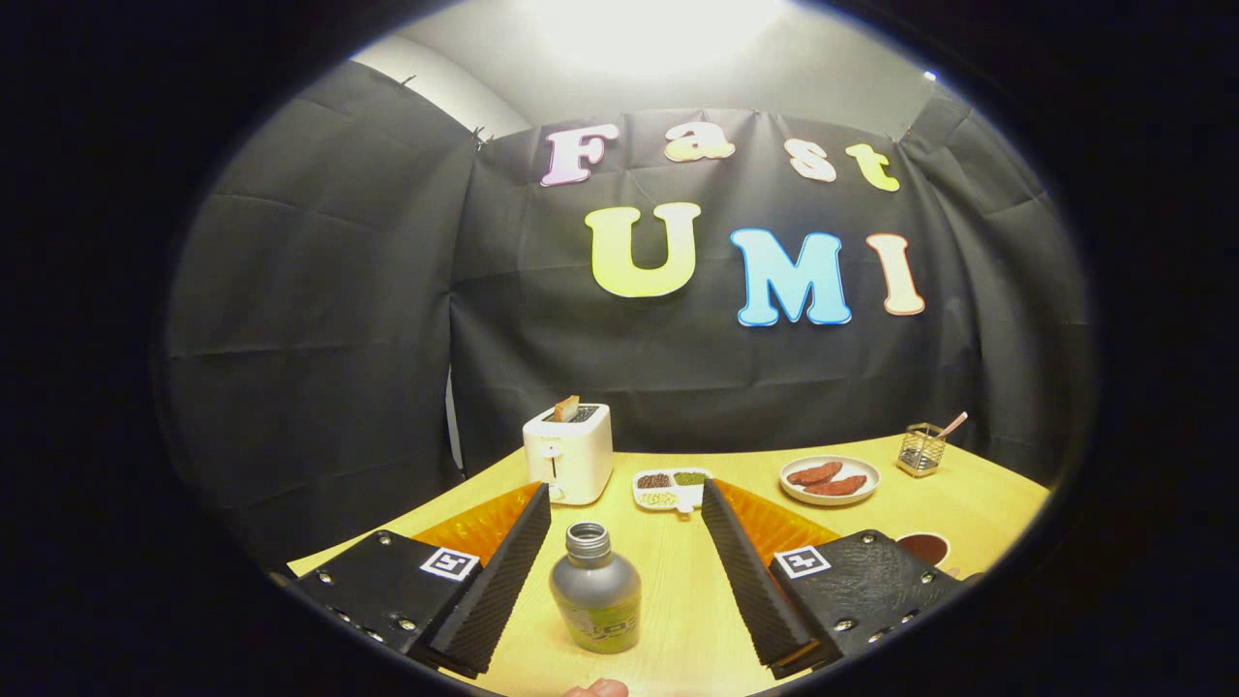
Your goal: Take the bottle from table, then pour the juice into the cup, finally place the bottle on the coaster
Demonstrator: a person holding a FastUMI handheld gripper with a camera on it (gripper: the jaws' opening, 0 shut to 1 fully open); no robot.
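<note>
A grey bottle (595, 587) with a green label and an uncapped neck stands upright on the wooden table (968, 503), between my two fingers. My gripper (627, 496) is open wide, with a gap between each finger and the bottle's sides. The bottle sits nearer the left finger (503, 571) than the right finger (750, 571). A round brown thing (924, 548), a cup or a coaster, peeks out just past the right finger's block; I cannot tell which.
A white toaster (569, 453) with a slice in it stands beyond the left finger. A small white divided dish (668, 487), a plate with two reddish pieces (830, 478) and a wire holder (921, 449) lie further back. A fingertip (597, 688) shows below the bottle.
</note>
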